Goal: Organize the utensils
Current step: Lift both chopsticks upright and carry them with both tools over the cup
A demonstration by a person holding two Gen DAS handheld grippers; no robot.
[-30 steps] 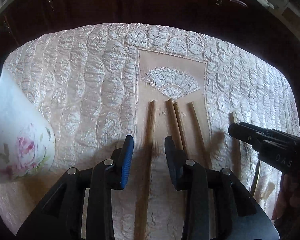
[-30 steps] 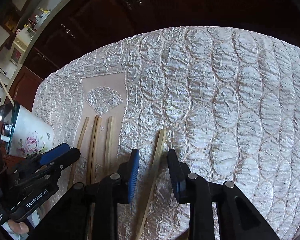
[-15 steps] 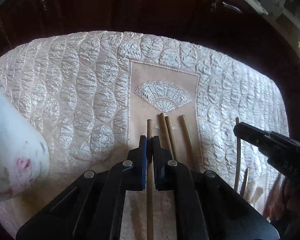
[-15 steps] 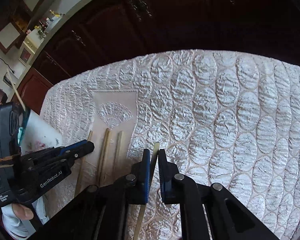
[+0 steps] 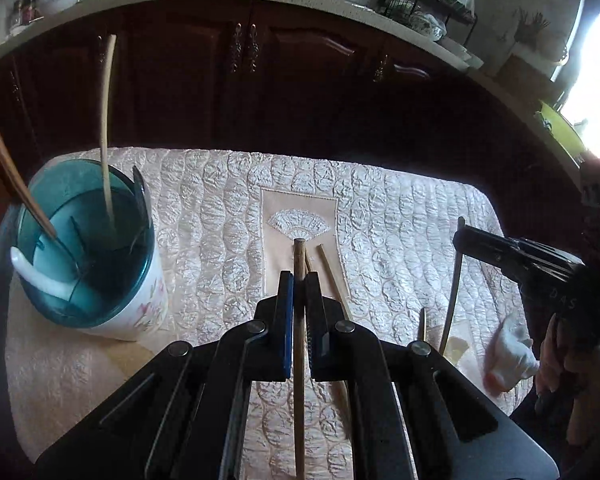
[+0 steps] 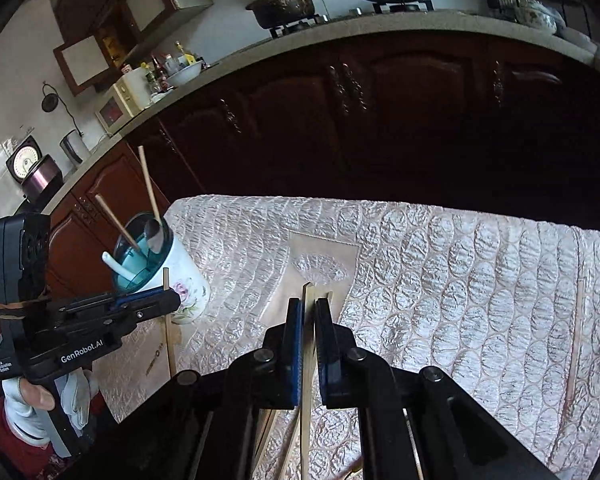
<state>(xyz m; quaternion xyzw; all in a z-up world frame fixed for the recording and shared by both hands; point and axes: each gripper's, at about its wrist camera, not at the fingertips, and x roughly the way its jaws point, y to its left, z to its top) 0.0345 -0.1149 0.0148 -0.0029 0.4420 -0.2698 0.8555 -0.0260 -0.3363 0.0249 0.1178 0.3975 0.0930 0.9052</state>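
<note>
**Two chopsticks clamped and held above the quilted worktop**

A brown chopstick is clamped between the fingers of the left gripper. Its long axis runs along the fingers, the blunt tip pointing past them toward the far edge of the worktop, and it is held clear of the cloth. A pale chopstick is clamped in the same manner by the right gripper, its axis likewise in line with the fingers and its tip aimed toward the far edge. Both grippers are pitched downward at a slant; both sets of fingers have just been closing, each with its stick between them.

Two more chopsticks are seen lying on the beige fan-embroidered panel at mid-worktop, their lengths running from near edge to far edge. Another stick lies near the right edge. A floral holder with a teal insert is placed by the left edge; chopsticks and a white spoon stand tilted in it. The left gripper's handle is gripped by a gloved hand.
</note>
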